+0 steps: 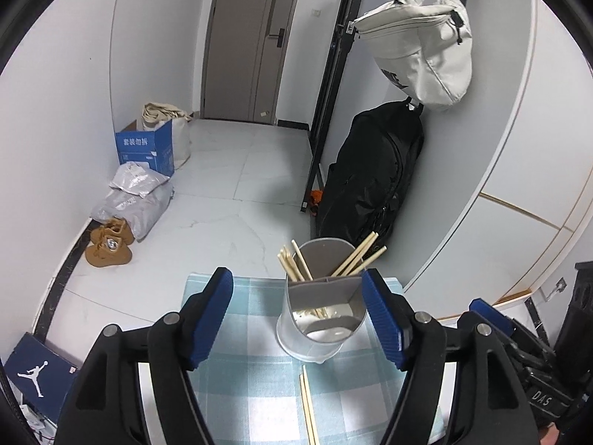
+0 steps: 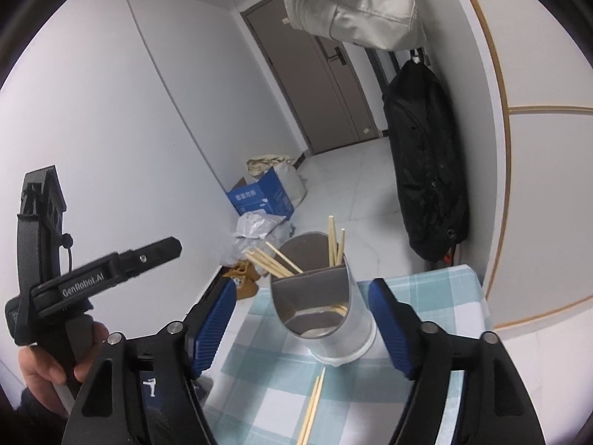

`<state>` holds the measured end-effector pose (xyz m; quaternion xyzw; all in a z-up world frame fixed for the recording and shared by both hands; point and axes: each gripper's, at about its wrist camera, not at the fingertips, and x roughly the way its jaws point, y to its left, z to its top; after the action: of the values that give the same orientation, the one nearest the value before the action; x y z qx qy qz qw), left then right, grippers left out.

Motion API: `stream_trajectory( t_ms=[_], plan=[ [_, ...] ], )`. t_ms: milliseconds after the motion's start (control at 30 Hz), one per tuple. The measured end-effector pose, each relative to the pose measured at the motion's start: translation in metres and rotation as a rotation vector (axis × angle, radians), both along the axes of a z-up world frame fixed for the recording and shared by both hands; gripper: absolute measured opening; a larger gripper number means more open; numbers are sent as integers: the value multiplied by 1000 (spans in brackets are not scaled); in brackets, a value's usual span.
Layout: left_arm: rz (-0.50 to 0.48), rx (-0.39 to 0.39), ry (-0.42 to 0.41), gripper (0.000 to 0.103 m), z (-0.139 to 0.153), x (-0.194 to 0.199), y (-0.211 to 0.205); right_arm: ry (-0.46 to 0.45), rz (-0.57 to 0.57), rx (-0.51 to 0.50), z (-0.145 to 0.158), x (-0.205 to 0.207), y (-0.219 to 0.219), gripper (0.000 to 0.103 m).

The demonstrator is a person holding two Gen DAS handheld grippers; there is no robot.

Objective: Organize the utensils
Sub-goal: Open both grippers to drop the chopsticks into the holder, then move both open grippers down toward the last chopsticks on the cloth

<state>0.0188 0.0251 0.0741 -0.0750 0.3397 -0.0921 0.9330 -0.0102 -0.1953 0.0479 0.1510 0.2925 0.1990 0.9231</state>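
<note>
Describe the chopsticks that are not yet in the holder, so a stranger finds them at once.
On the checked tablecloth stands a metal holder. Just in front of its base lies a loose pair of chopsticks, flat on the cloth, while all the others stand inside the holder.

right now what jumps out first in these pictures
A grey holder stuffed with chopsticks stands on a checked cloth. Two loose chopsticks lie on the cloth in front of it. A pale bag hangs on the wall above a black one.

"GenRobot.AI" on the left gripper's handle body, left of the claw. "DAS" on black gear right of the claw. Jumpman logo on blue shoebox, lower left.
</note>
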Motion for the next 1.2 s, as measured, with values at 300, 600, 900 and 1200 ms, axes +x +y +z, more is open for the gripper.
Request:
stream_trajectory(
  t_ms=[300,600,900,1200],
  plan=[
    [11,54,-41,79,-17,-32,-3,-32,-23,-29,-14,-28,5,86],
    [-1,54,-1,79,-63,-43,-4,13,-36,-104,-61,-42,11,91],
    [45,6,105,79,-115,-28,12,134,-2,-147,-106,-42,13,91],
    [64,-10,268,79,-154,-9,23,306,89,-218,-155,-30,36,79]
  ],
)
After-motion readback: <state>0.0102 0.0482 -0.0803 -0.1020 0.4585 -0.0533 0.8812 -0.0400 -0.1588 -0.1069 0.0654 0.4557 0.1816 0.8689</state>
